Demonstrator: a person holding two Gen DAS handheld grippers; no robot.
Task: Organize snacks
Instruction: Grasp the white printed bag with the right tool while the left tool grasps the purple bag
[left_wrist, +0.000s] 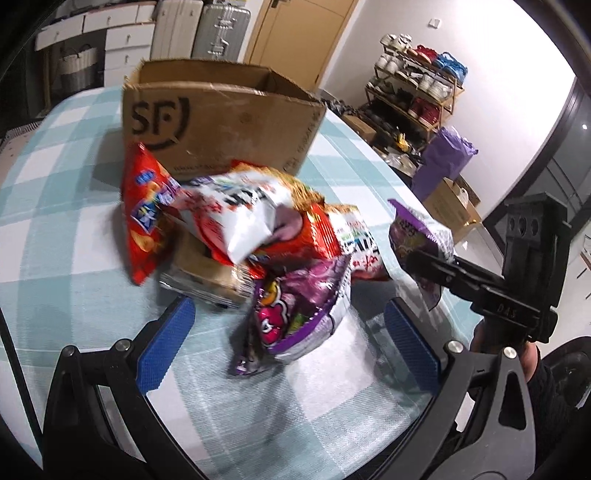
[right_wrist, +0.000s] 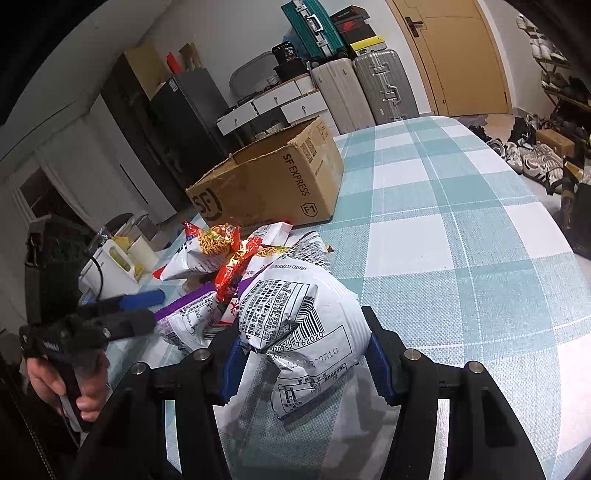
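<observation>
A purple-and-white snack bag (right_wrist: 303, 328) is sitting between the blue pads of the right gripper (right_wrist: 301, 354), at six o'clock in the right wrist view, printed back facing the camera. Both pads are pressing into the bag's sides, so these tongs are pinching it; whether it is clear of the tablecloth cannot be told. In the left wrist view the same bag (left_wrist: 421, 240) is showing at three o'clock, gripped in the dark fingers of the right gripper (left_wrist: 430, 267).

The remaining snacks are lying heaped just beside it: a purple candy bag (left_wrist: 295, 314) nearest the left camera, a white noodle packet (left_wrist: 236, 218) on top, and a red chip bag (left_wrist: 144, 214) at nine o'clock of the heap, leaning upright. The left gripper (left_wrist: 288, 343) is hovering with its tongs spread wide, one pad on each side of the purple candy bag and touching nothing. A hand (right_wrist: 70, 376) is holding its grip at eight o'clock in the right view.

A cardboard box (left_wrist: 221, 122) is standing open at twelve o'clock, touching the heap's far edge, on a checked tablecloth (left_wrist: 55, 229). Its inside is hidden.

Judged progress: early. One bag is in hand, none is visibly packed, and most of the heap is waiting.
</observation>
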